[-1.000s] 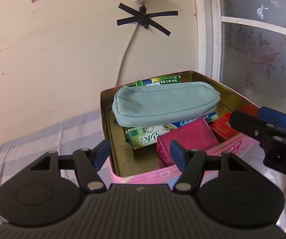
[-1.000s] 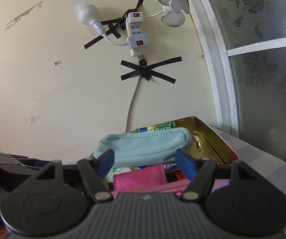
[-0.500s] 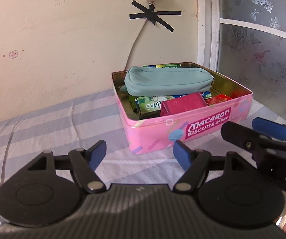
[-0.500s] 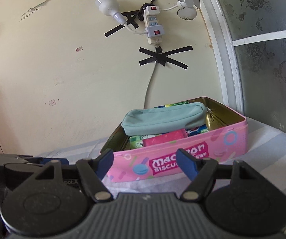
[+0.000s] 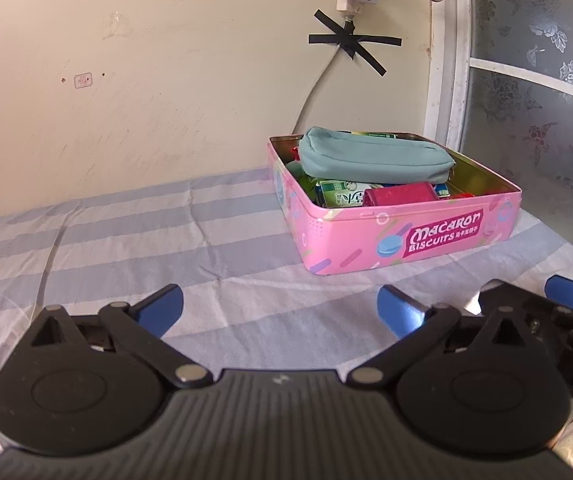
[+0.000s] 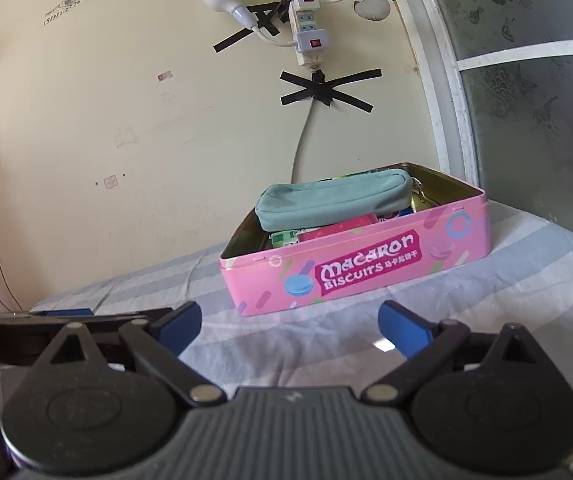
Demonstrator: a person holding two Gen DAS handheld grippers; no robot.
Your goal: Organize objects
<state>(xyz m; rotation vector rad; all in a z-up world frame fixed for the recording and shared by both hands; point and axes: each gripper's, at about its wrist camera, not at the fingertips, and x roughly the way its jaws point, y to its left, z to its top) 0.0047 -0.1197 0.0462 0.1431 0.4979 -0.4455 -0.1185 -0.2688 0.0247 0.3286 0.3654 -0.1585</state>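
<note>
Striped sheet (image 5: 134, 240) bare btwn both grippers & pink tin (image 6: 366, 268), nothing in the way. Teal pouch (image 6: 334, 200) lies atop tin's contents ahead of jaws, long axis crosswise. Left gripper (image 5: 280, 308) & right gripper (image 6: 290, 326) jaws opening wide, both empty.

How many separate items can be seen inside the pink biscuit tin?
4 at least: a teal pouch on top, a green packet and a magenta box under it at the front, and a red item to the right. More may lie hidden beneath inside the tin.

Pink biscuit tin (image 6: 366, 268), lid off, set on striped bed sheet (image 6: 486, 280); teal pouch (image 6: 332, 202) laid atop packets inside. Right gripper (image 6: 288, 326) near, opening, nothing between fingers.
</note>
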